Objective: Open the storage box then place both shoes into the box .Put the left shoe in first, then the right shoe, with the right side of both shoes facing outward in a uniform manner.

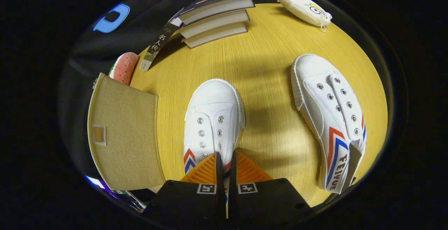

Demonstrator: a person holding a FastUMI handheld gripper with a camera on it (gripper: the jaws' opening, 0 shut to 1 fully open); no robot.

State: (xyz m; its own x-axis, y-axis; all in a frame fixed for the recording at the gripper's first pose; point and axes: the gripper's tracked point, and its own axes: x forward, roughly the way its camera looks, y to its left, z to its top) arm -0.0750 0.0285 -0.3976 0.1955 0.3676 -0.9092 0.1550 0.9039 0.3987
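My gripper (pixel 225 165) hangs over the yellow round table (pixel 269 48), its fingers drawn close together on the rear part of a white canvas shoe (pixel 214 118) with red and blue chevrons; a thin strip of the shoe shows between them. This shoe's toe points away from me. A second matching shoe (pixel 330 118) lies to the right, apart from the fingers, tipped partly onto its side with its toe also pointing away. The tan fabric storage box (pixel 122 135) stands left of the held shoe, a flat panel with a small label window facing me.
Beyond the shoes lies a stack of three books (pixel 215 20), with a further book (pixel 157 46) leaning off its left end. A watermelon-slice toy (pixel 124 67) sits behind the box. A white plush pouch (pixel 304 7) lies at the table's far right.
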